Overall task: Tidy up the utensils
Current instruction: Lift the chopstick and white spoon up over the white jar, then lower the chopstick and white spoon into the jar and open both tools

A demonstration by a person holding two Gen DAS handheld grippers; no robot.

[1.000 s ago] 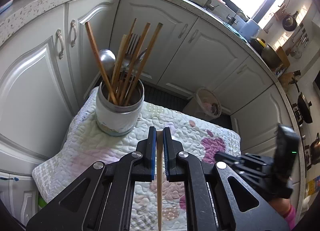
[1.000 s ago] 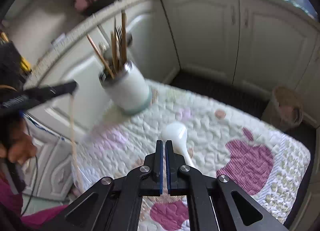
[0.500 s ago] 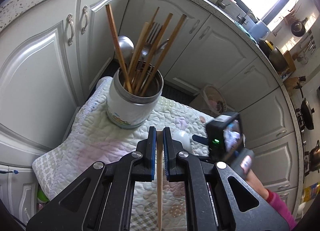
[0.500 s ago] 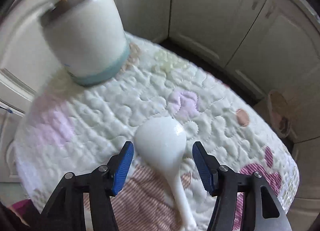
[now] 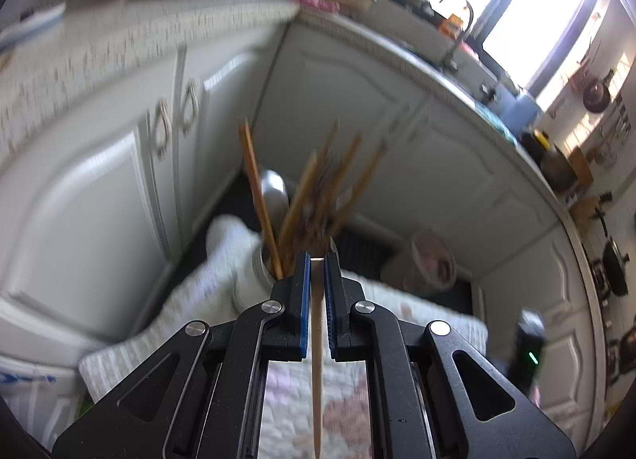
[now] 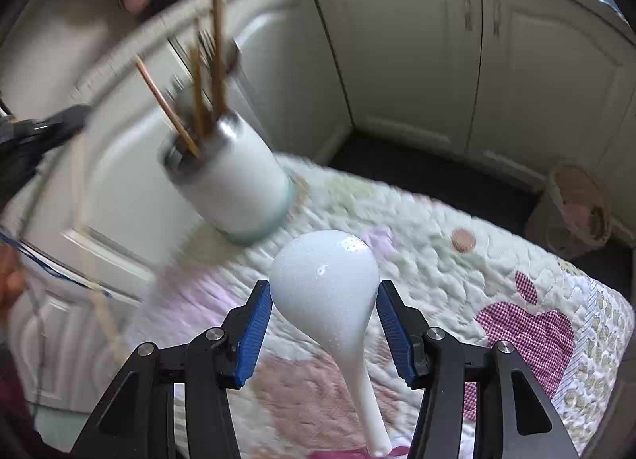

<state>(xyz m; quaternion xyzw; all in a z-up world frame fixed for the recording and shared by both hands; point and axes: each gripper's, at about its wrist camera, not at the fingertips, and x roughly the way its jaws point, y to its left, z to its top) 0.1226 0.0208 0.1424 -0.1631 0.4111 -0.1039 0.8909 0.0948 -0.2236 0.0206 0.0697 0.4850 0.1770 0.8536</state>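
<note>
- My left gripper [image 5: 317, 260] is clamped on a single pale wooden chopstick [image 5: 317, 359], which runs straight down the middle of the left wrist frame between the blue pads.
- My right gripper [image 6: 324, 292] has its jaws closing around a white ceramic spoon [image 6: 326, 280]; the bowl sits between the blue pads at lower centre of the right wrist frame, and the pads appear to touch its sides, though blur makes the contact hard to confirm.
- The spoon is glossy and teardrop-shaped, its narrow handle tapering toward the bottom edge.
- The utensil holder [image 6: 234, 184], a white cylinder with a pale green base and metal rim, stands on the quilted mat [image 6: 457, 272] at left of centre, tilted by the lens.
- It bristles with brown chopsticks [image 6: 216, 61] and some metal cutlery, blurred.
- White cabinet doors [image 6: 417, 53] fill the background.
- A small bin [image 6: 576, 208] sits at right.
</note>
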